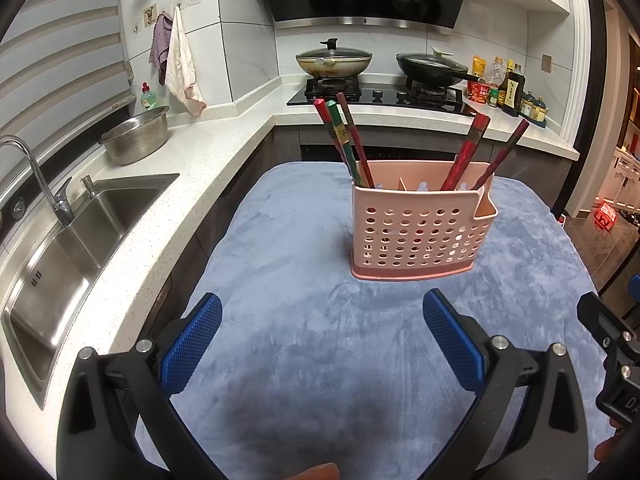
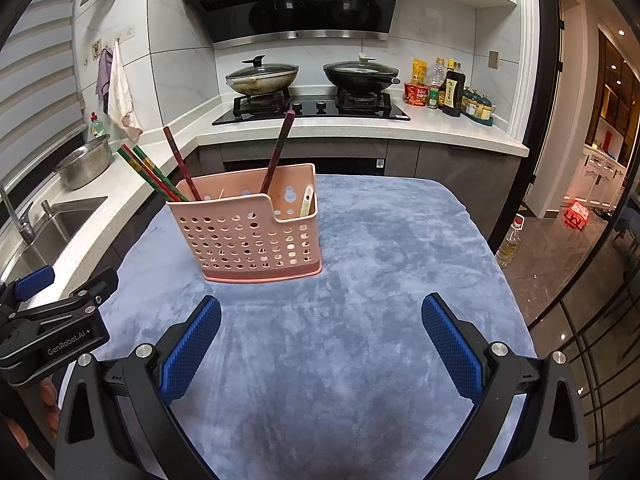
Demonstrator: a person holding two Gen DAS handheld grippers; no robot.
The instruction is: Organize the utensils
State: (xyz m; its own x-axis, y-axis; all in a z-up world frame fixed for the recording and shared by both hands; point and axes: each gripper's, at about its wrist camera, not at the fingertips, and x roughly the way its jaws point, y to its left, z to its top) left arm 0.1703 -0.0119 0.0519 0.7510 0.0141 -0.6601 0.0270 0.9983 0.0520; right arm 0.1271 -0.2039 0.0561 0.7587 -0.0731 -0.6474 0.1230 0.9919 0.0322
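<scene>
Left wrist view shows the left gripper (image 1: 322,334) low over the blue cloth (image 1: 304,240), its blue-padded fingers (image 1: 192,348) spread wide apart with nothing between them. Beyond it, toward the far middle of the cloth, stands the pink utensil holder (image 1: 420,236), upright, its perforated front facing the camera. Three chopsticks (image 1: 344,140) lean out of its left compartment toward the far left, two of them red and green; more dark red chopsticks (image 1: 472,152) lean right out of the right part.

From the right wrist view, the right gripper (image 2: 320,334) also hangs over the near cloth with its fingers (image 2: 452,344) held wide apart and empty. The holder sits far and to the left of it, well apart from both grippers. A pale spoon-like utensil (image 2: 306,201) rests in the holder's lower right-end compartment. The left gripper's black body shows at the left edge, near the counter (image 2: 100,216).

Further off, a steel sink (image 1: 80,240) and a steel bowl (image 1: 136,140) lie along the left counter, and two lidded pans (image 2: 262,76) sit on the stove (image 2: 312,110) at the far wall.
</scene>
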